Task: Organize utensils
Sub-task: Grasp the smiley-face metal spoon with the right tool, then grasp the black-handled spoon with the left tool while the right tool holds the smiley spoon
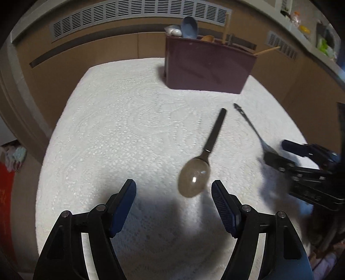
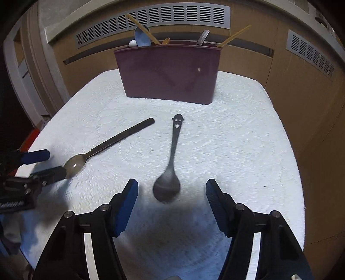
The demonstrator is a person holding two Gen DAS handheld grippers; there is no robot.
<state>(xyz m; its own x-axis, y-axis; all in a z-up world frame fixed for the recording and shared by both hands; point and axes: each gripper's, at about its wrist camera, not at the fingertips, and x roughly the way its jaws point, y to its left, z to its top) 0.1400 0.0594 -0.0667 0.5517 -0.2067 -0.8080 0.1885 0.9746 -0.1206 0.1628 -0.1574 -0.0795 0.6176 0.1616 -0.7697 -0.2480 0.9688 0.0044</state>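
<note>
A silver spoon [image 1: 195, 177] [image 2: 74, 164] with a dark flat handle lies on the white textured cloth [image 1: 120, 129] [image 2: 241, 150]. Its bowl sits just ahead of my open left gripper [image 1: 173, 188] [image 2: 56, 163], nearer the right finger, and no pad presses on it. A black spoon [image 2: 168, 185] [image 1: 248, 120] with a smiling face cut into its handle end lies beside it. That spoon's bowl rests between the spread fingers of my open right gripper [image 2: 172, 187] [image 1: 275, 150], apart from both pads. At the far edge stands a maroon utensil holder [image 1: 207, 69] [image 2: 168, 73].
The holder contains a blue spoon [image 2: 141, 36], a white one, wooden chopsticks [image 2: 234, 38] and a metal handle. Behind it runs a brown panelled wall with grey vent grilles [image 2: 151, 19]. The cloth ends close behind the holder. A red object [image 1: 6, 193] sits off the left edge.
</note>
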